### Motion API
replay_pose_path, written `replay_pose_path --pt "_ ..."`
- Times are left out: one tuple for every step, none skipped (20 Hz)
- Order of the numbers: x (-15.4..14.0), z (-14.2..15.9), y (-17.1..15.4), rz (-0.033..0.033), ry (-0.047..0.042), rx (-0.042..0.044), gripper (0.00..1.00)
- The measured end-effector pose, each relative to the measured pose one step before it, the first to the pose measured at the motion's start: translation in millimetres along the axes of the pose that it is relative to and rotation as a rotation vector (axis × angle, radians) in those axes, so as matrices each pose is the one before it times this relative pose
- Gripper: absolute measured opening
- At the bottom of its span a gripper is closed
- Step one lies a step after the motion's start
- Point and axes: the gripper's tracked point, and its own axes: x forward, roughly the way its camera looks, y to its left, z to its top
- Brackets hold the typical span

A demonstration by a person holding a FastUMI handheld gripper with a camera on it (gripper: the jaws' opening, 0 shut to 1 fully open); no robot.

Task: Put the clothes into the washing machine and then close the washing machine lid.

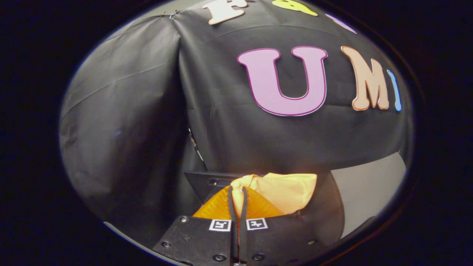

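Observation:
My gripper point(238, 189) is shut on a piece of yellow cloth point(284, 190), pinched between the two fingers, which stand almost together. The cloth bunches up ahead of the fingertips and spreads to their right. It is held up in the air in front of the black cloth wall.
The black booth wall point(147, 111) hangs in folds straight ahead and to the left. A pale flat surface point(369, 192) lies to the right of the fingers, below the wall.

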Motion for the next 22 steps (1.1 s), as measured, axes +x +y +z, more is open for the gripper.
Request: replay_pose_path --pt "5.54 -5.75 3.39 0.00134 0.00940 -0.00421 0.01" --pt "5.88 -5.67 3.11 0.00419 0.00580 0.00131 0.01" --pt "4.87 -6.45 2.58 0.00527 0.00895 0.00747 0.01" --pt "5.56 -5.76 1.89 0.00682 0.00817 0.00892 0.01" --pt "4.94 -4.95 1.95 0.00602 0.00175 0.01180 0.01" --pt "3.11 -6.37 0.12 0.00328 0.00647 0.00396 0.01" --pt "2.66 -3.62 0.16 0.00106 0.00408 0.00031 0.01" --pt "4.36 -3.51 1.47 0.00186 0.00214 0.00256 0.01" --pt "3.79 -4.65 1.72 0.00177 0.00726 0.00542 0.01" --pt "4.51 -4.11 1.12 0.00050 -0.00148 0.00509 0.01" --pt "3.75 -3.31 0.86 -0.00400 0.00146 -0.00071 0.01" --pt "3.16 -3.85 -2.07 -0.00735 -0.00270 -0.00888 0.01" --pt "2.45 -1.82 -1.94 -0.00981 -0.00623 -0.01111 0.01" --pt "2.55 -2.35 -0.01 -0.00805 -0.00392 -0.00706 0.01" --pt "2.28 -2.82 -0.76 -0.00701 0.00007 -0.00037 0.01" --pt "1.54 -5.45 -0.24 -0.00511 0.00498 0.00284 0.01" --pt "-0.25 -1.10 -0.72 -0.00627 -0.00203 0.00177 0.02" --pt "-0.28 -0.38 -1.74 -0.00684 -0.00300 0.00221 0.03" --pt "0.46 -1.23 -1.22 -0.00801 -0.00593 0.00782 0.06" --pt "2.18 -2.38 -0.86 -0.00185 0.00288 0.01008 0.08" --pt "-0.51 -4.39 -3.56 -0.00979 0.00797 0.00554 0.11" --pt "-1.01 -1.79 -2.99 -0.00147 0.00196 0.00620 0.22"
